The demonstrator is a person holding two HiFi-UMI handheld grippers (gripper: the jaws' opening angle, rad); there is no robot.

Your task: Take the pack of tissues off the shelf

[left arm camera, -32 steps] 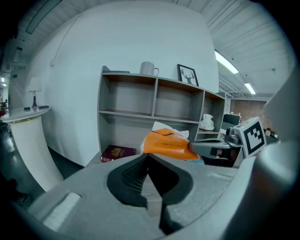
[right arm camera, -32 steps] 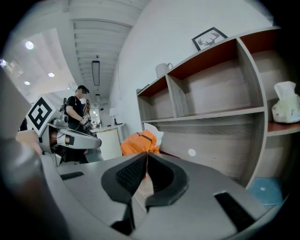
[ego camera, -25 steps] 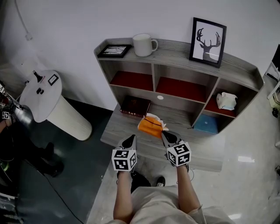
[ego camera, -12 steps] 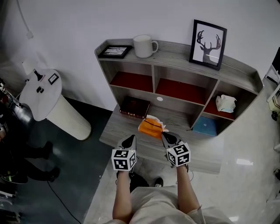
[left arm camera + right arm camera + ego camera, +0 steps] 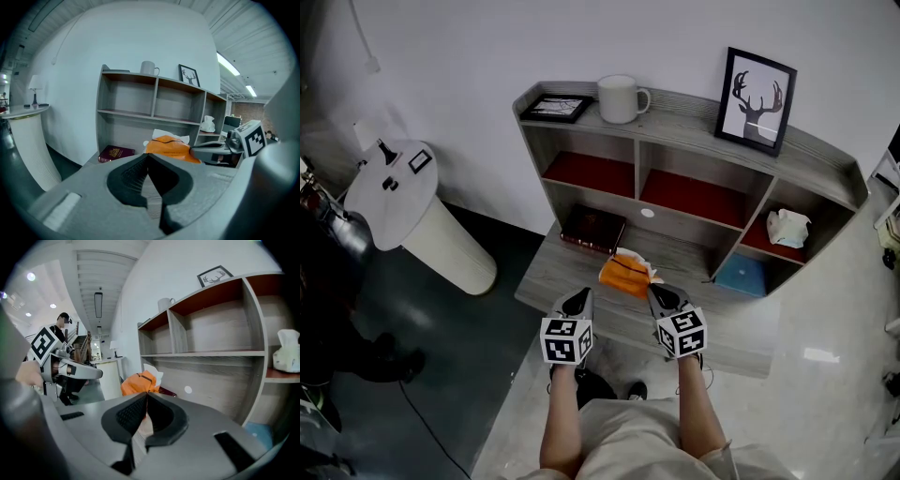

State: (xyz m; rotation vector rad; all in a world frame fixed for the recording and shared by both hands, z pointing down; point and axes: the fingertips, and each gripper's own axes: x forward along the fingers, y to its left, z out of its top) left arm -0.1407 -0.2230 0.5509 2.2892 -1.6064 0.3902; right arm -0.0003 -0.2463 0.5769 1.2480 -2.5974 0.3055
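An orange pack of tissues (image 5: 623, 275) with white tissue showing at its top lies on the grey desk ledge (image 5: 551, 274) in front of the shelf unit (image 5: 694, 122). My left gripper (image 5: 577, 298) hovers near the ledge's front edge, just left of the pack, shut and empty. My right gripper (image 5: 661, 293) hangs beside the pack's right corner, also shut with nothing between its jaws. The left gripper view shows the pack (image 5: 168, 146) straight ahead past the left gripper (image 5: 148, 154). In the right gripper view the pack (image 5: 138, 382) lies beyond the right gripper (image 5: 146, 393).
A dark red book (image 5: 592, 228) lies behind the pack. A white crumpled tissue bundle (image 5: 787, 225) sits in the right compartment above a blue item (image 5: 742, 270). Mug (image 5: 621, 97), deer picture (image 5: 757, 87) and small frame (image 5: 556, 108) stand on top. A white round stand (image 5: 403, 187) is at left.
The head view has shifted slightly, so the shelf sits a little further right in the picture. Both grippers and the orange pack have stayed where they were.
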